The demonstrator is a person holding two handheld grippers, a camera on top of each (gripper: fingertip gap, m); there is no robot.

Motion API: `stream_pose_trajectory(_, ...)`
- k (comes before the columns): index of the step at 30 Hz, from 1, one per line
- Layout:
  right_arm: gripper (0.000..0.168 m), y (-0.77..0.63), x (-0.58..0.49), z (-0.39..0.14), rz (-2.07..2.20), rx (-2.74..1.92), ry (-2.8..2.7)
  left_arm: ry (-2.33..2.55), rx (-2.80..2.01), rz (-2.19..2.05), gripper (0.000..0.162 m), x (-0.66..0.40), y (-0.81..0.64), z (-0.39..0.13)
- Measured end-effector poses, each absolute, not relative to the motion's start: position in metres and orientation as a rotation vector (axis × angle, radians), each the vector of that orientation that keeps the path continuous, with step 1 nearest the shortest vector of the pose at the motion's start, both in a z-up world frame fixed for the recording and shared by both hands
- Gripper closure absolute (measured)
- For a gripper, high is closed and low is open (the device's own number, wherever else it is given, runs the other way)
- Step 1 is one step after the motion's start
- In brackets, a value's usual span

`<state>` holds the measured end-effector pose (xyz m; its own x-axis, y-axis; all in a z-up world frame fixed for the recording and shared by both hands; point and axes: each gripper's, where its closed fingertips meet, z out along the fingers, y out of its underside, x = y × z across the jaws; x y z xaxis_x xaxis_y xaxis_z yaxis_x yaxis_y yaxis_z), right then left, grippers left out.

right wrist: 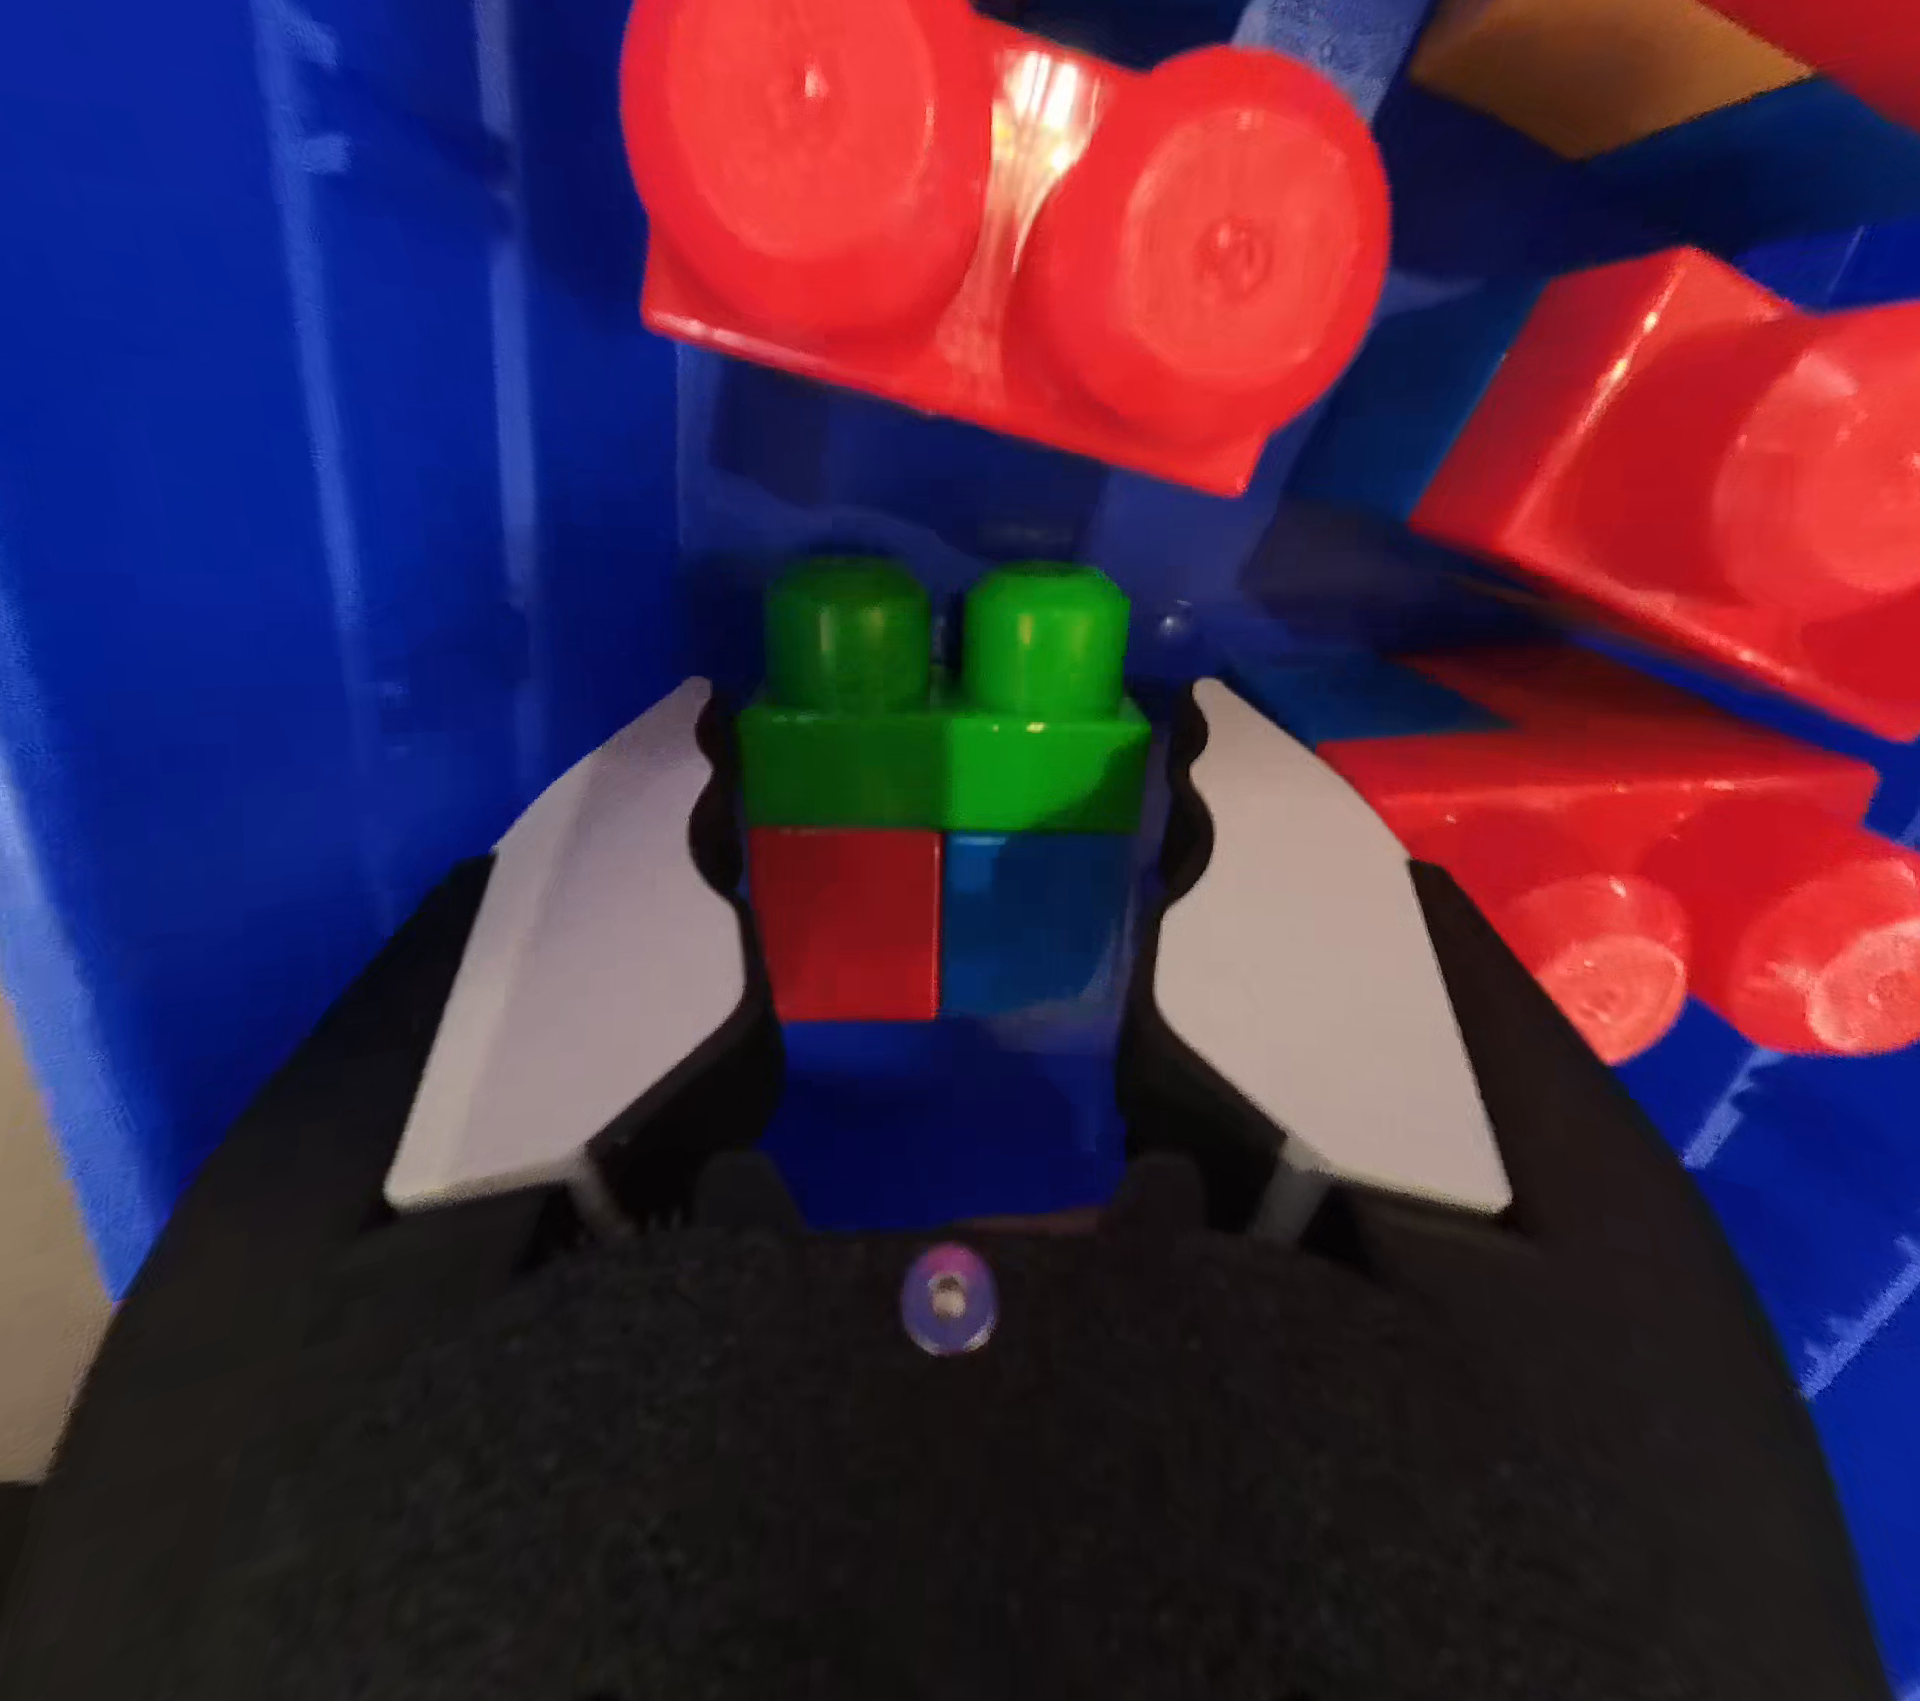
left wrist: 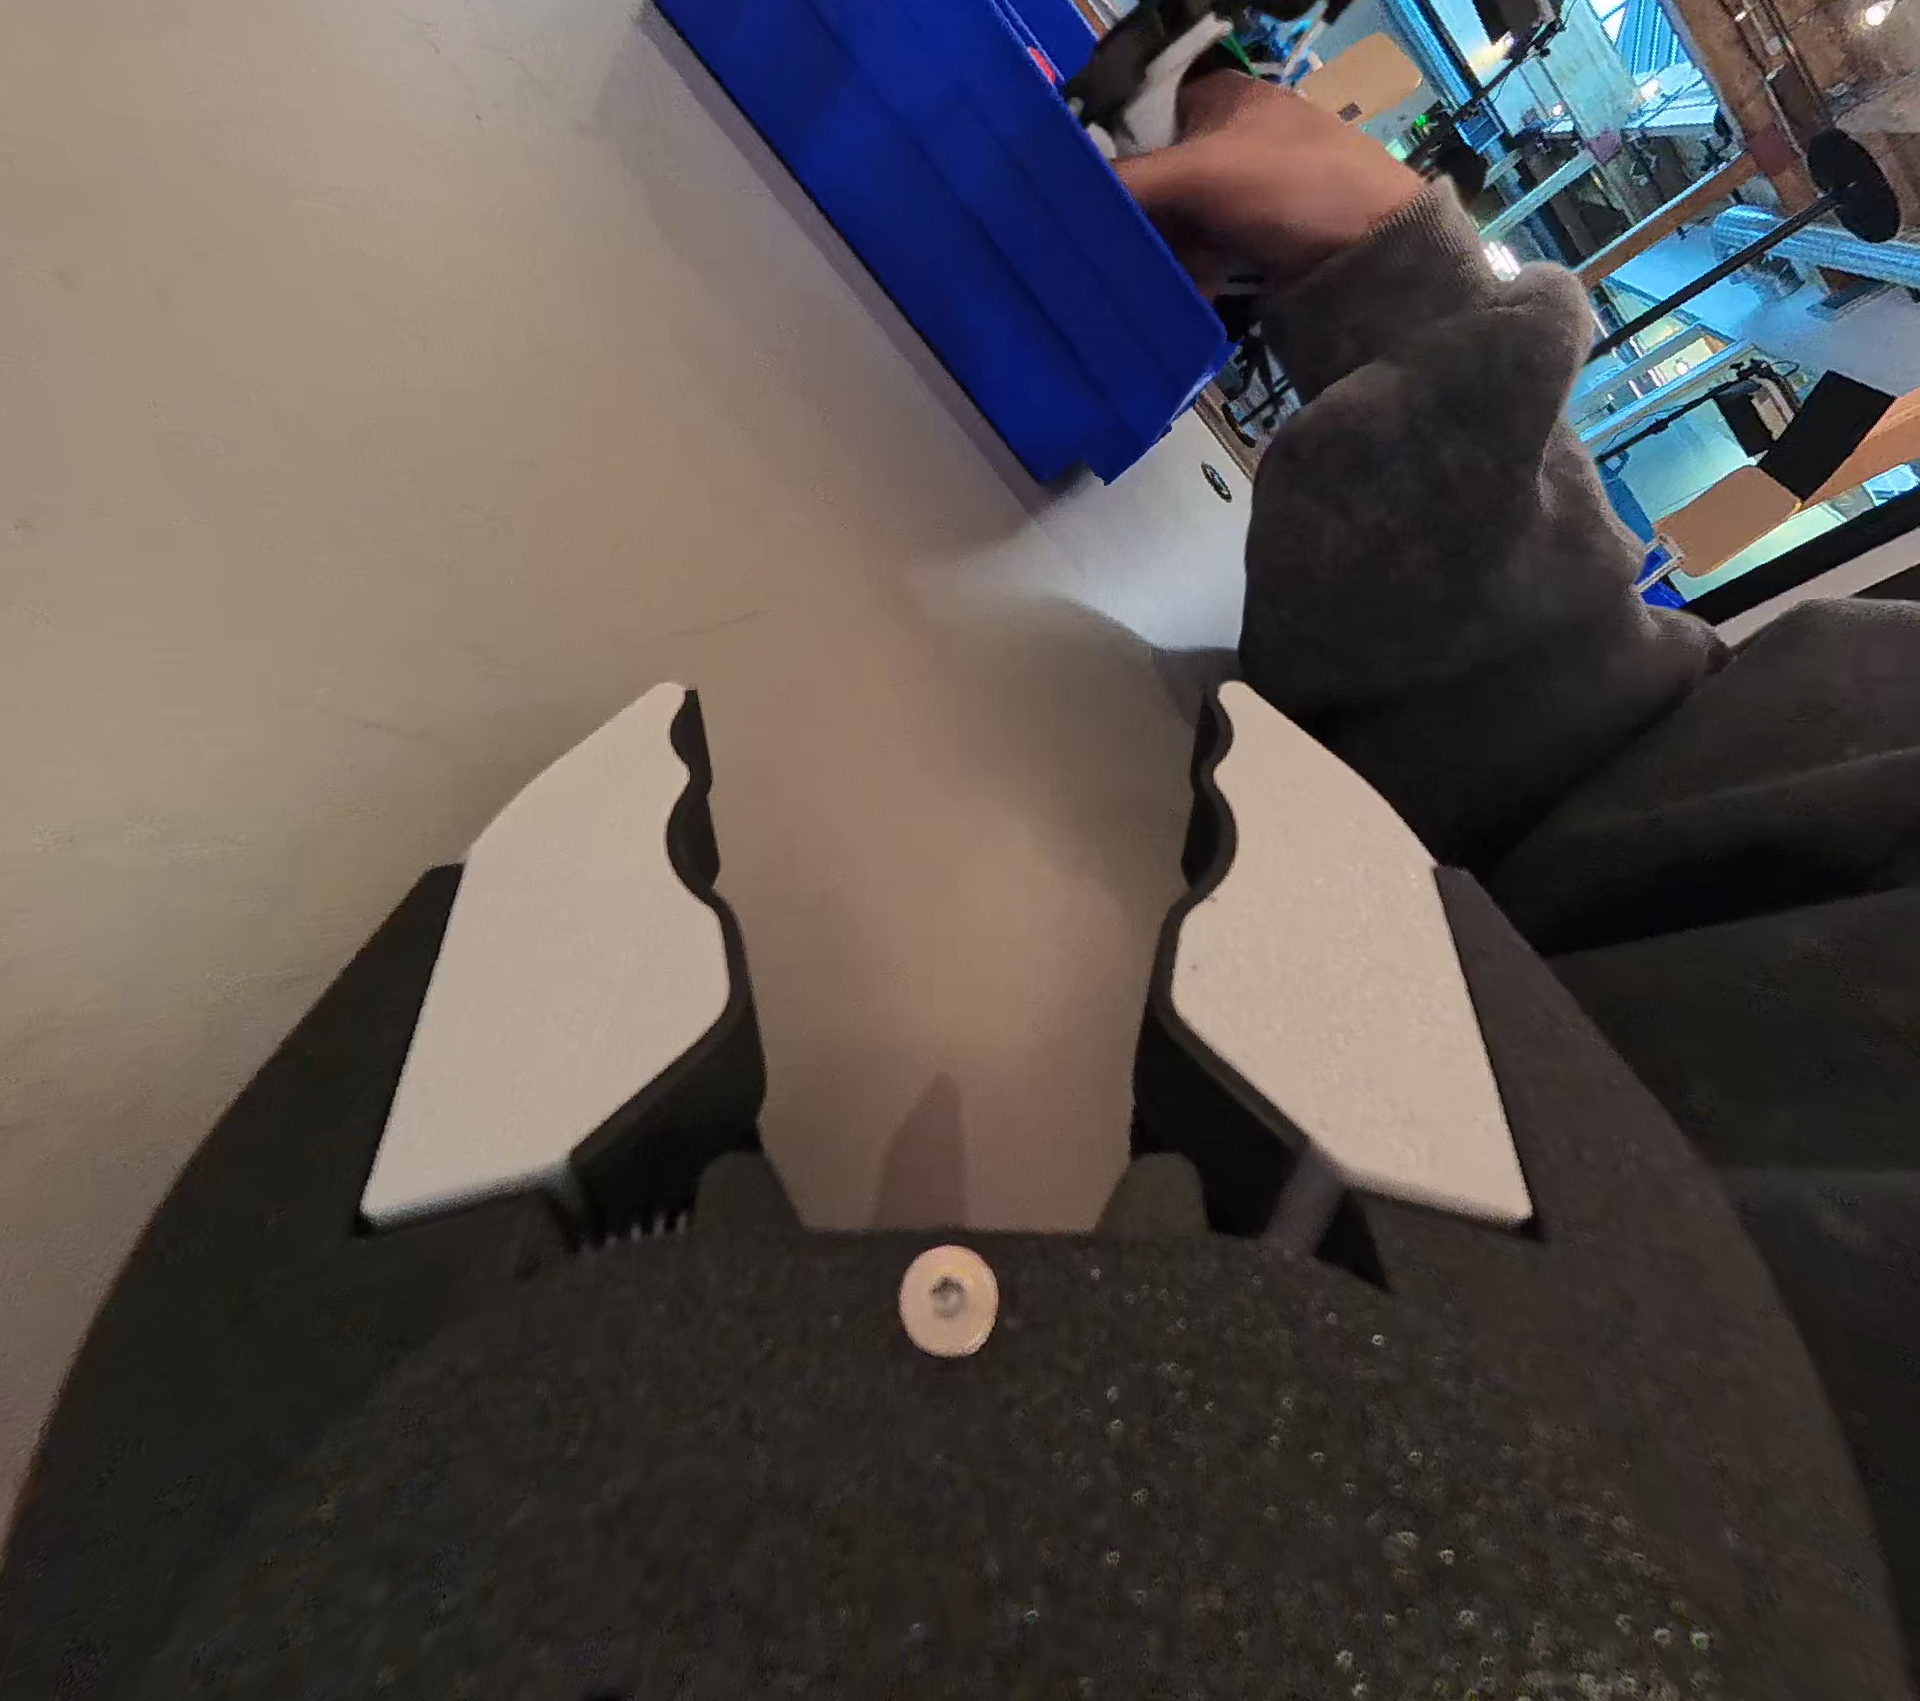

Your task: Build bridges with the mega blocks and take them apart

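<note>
Bridge [right wrist: 940,820] clamped between right hand-held gripper [right wrist: 940,706] fingers

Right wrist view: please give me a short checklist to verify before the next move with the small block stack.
1. Right gripper shut on the block stack: ok.
2. Green block seated on the red and blue ones: ok.
3. Loose red block just ahead, room beyond the stack: not ok.
4. Stack inside the blue bin: ok.
5. Left gripper open, empty, over the table: ok.
</note>
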<state>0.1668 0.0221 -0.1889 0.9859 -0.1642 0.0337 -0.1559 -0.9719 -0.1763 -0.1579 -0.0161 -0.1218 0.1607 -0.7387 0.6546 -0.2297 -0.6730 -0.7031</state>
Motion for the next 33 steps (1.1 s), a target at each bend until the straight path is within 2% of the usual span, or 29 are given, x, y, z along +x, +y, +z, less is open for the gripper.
stream_pose_trajectory(6,0.092,0.029,0.171,-0.194,-0.134,-2.970,0.189,0.942,-2.021,-1.528,0.073,-0.155,-0.021,-0.125)
stream_pose_trajectory(11,0.092,0.062,0.181,-0.158,-0.161,-2.599,0.226,0.948,-2.025,-1.528,0.073,-0.154,-0.023,-0.127)
stream_pose_trajectory(17,0.092,0.082,0.189,-0.149,-0.240,-2.256,0.273,0.955,-2.025,-1.527,0.073,-0.153,-0.024,-0.127)
stream_pose_trajectory(22,0.092,0.086,0.194,-0.154,-0.327,-2.248,0.213,0.966,-2.029,-1.530,0.073,-0.152,-0.026,-0.129)
stream_pose_trajectory(28,0.092,0.077,0.188,-0.175,-0.210,-2.311,0.278,0.982,-2.034,-1.533,0.073,-0.150,-0.030,-0.130)
stream_pose_trajectory(33,0.092,0.072,0.187,-0.163,-0.208,-2.282,0.283,0.985,-2.037,-1.542,0.073,-0.149,-0.030,-0.131)
